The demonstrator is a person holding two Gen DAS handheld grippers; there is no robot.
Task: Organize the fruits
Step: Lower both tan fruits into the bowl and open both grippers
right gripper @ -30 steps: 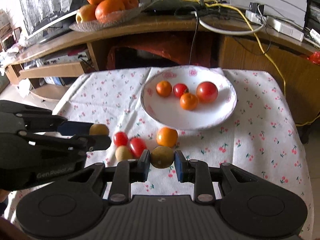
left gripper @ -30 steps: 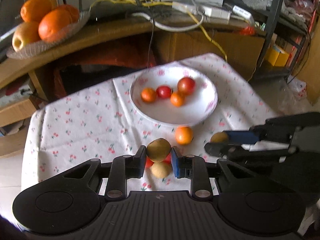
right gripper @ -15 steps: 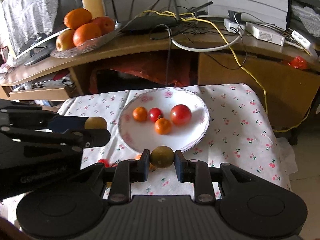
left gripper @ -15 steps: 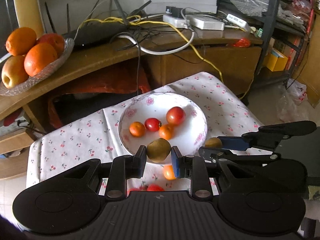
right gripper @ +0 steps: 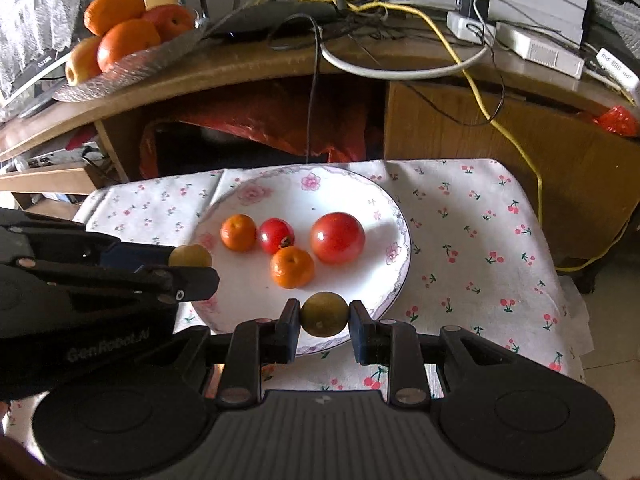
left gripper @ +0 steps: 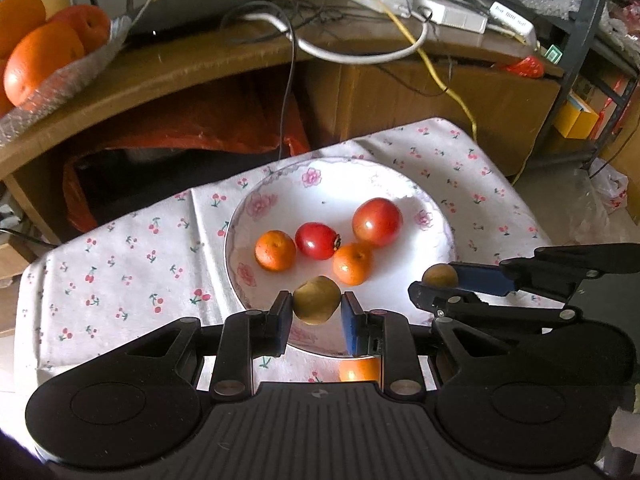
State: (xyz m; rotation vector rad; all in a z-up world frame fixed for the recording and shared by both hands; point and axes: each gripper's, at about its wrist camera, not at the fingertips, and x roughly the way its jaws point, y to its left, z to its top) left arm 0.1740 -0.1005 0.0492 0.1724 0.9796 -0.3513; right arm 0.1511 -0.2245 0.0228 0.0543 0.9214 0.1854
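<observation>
- The left gripper (left gripper: 317,312) is clamped on a yellow-brown fruit (left gripper: 317,300), held over the near rim of the white plate (left gripper: 436,216); the right gripper (right gripper: 324,320) is clamped on a greenish-brown fruit (right gripper: 324,314) above the plate's near edge.
- On the plate lie two small oranges (right gripper: 292,267), a small red tomato (right gripper: 276,235) and a larger one (right gripper: 337,237), close together; another orange (left gripper: 358,370) sits on the tabletop (right gripper: 480,240) by the plate.
- Both held fruits look small, light, round and smooth, so likely to roll once freed; each is pinched across its widest part, which seems the safest hold; firm skin probably tolerates it, though hard squeezing may bruise.
</observation>
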